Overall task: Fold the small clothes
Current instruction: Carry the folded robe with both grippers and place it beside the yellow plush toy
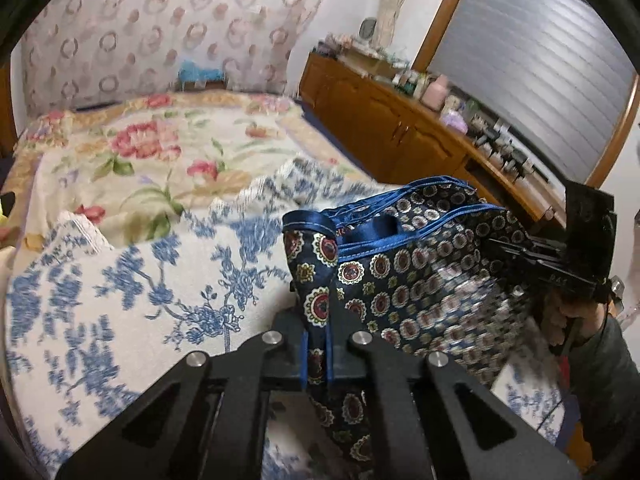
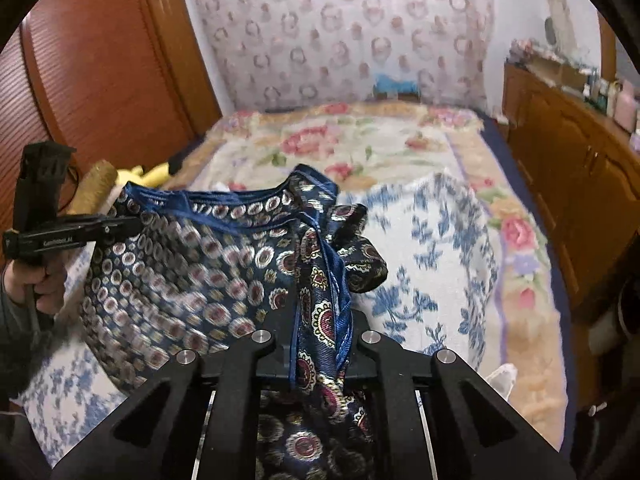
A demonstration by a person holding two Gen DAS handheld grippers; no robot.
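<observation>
A dark patterned garment (image 1: 420, 280) is held stretched above the bed (image 1: 120, 280), pinched at opposite corners by the clamped left gripper (image 1: 316, 344) and right gripper (image 2: 320, 344).

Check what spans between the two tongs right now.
A dark navy satin garment with medallion print and blue trim stretches between them, pinched by left tongs and right tongs; the left wrist view shows it best.

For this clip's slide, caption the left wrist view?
Left gripper and right gripper pinch a navy medallion-print garment above the blue floral bedspread.
</observation>
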